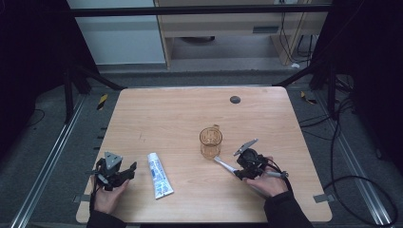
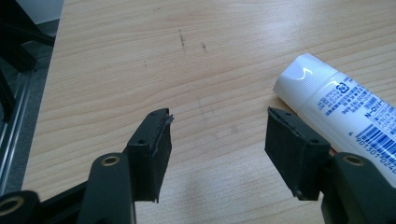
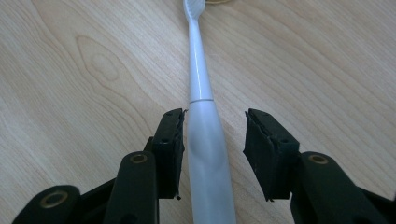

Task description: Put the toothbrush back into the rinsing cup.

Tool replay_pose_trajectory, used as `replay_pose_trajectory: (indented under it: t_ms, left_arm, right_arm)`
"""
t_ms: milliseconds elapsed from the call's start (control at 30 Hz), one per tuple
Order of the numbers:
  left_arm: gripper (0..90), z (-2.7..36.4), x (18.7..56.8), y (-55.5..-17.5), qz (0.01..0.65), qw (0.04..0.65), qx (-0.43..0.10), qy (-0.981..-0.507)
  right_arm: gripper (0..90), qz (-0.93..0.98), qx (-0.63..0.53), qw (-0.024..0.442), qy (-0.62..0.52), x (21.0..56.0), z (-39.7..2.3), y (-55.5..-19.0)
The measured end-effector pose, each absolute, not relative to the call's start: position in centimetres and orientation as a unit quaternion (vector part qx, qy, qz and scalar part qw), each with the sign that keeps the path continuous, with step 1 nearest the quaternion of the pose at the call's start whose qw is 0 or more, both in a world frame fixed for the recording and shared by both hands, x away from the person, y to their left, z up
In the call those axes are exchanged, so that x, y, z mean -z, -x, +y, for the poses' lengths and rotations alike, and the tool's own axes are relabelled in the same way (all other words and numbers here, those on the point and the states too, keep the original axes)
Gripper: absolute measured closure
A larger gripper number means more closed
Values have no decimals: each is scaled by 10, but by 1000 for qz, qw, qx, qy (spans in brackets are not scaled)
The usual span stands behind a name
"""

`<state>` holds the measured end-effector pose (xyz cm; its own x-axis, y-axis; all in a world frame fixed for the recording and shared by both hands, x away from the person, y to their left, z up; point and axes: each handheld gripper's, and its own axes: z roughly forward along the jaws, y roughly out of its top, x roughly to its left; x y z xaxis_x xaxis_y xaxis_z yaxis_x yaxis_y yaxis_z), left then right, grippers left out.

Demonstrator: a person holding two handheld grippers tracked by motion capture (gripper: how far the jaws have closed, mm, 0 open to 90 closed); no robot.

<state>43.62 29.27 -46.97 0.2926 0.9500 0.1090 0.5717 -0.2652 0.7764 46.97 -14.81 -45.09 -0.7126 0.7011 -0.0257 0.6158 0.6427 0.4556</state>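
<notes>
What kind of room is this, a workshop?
Probably a lab recording set-up: a bare wooden table fenced by black frame bars, loose cables on grey carpet, and a toothbrush laid out.

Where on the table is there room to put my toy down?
The far half of the table is bare wood, up to the small dark disc. So is the patch between the tube and the cup. It is crowded around the cup, where the toothbrush and the right gripper are.

High view is looking fwd and down over the whole table point(image 1: 190, 109) from the person's side. Left gripper view is sitting close by the tube point(image 2: 345, 107), also seen from above point(image 1: 159, 175). Right gripper view is hugging the toothbrush point(image 3: 205, 140).
</notes>
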Motion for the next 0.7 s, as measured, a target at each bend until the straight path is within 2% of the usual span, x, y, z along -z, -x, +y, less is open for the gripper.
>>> replay_pose_trajectory:
  t_ms: [700]
  left_arm:
    - [377, 291, 472, -439, 525, 305, -270, -747]
  right_arm:
    - [603, 910, -178, 69, -368, 471, -144, -475]
